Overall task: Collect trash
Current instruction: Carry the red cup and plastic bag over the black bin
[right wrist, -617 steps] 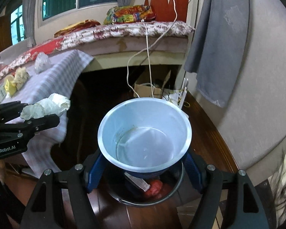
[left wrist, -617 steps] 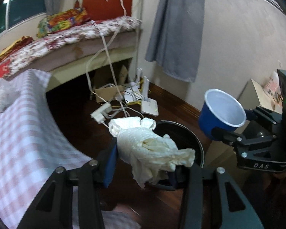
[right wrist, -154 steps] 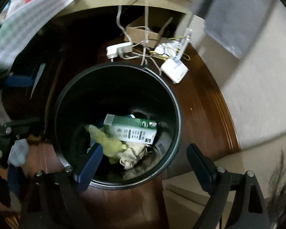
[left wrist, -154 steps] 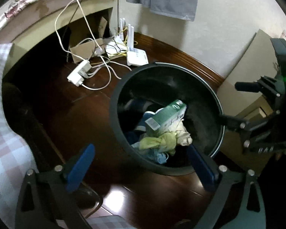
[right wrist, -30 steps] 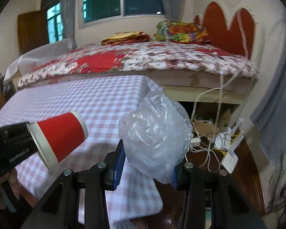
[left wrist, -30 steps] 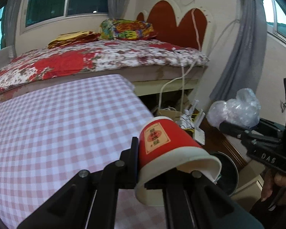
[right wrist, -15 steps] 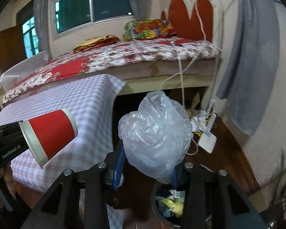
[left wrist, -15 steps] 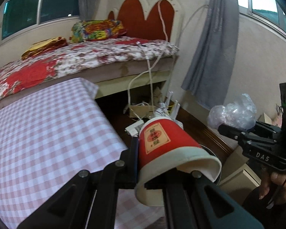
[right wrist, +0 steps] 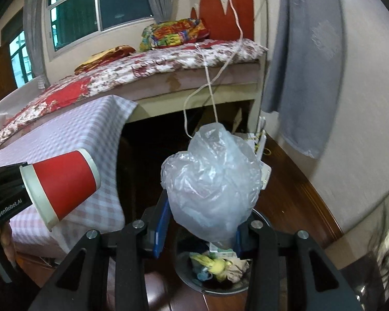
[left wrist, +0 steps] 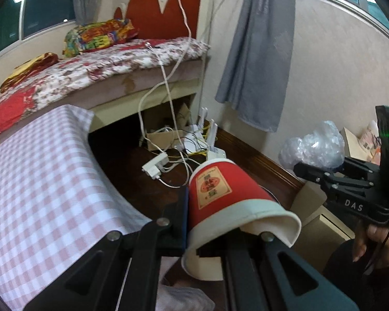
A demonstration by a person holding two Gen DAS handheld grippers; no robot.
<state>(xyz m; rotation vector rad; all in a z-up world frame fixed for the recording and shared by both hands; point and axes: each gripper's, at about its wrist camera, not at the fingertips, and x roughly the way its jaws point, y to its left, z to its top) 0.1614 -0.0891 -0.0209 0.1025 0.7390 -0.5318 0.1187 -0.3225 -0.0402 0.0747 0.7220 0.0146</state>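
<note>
My left gripper (left wrist: 215, 230) is shut on a red paper cup (left wrist: 220, 197) with a white rim, held on its side past the table edge. The cup also shows in the right wrist view (right wrist: 59, 181). My right gripper (right wrist: 202, 230) is shut on a crumpled clear plastic bag (right wrist: 212, 184), also seen in the left wrist view (left wrist: 313, 147). The black trash bin (right wrist: 189, 280) sits on the floor directly below the bag, with green, yellow and white trash inside. In the left wrist view the bin is mostly hidden behind the cup.
A table with a pink checked cloth (left wrist: 39, 176) stands at the left. A bed (left wrist: 90, 72) is behind it. Cables, a power strip (left wrist: 155, 165) and a router (left wrist: 212, 150) lie on the dark wood floor. A grey curtain (left wrist: 256, 51) hangs on the wall. Cardboard boxes (left wrist: 316, 217) stand at the right.
Both grippers have swung right and downward, away from the table toward the floor by the wall. The bin now shows more fully under the bag. Both still hold their items.
</note>
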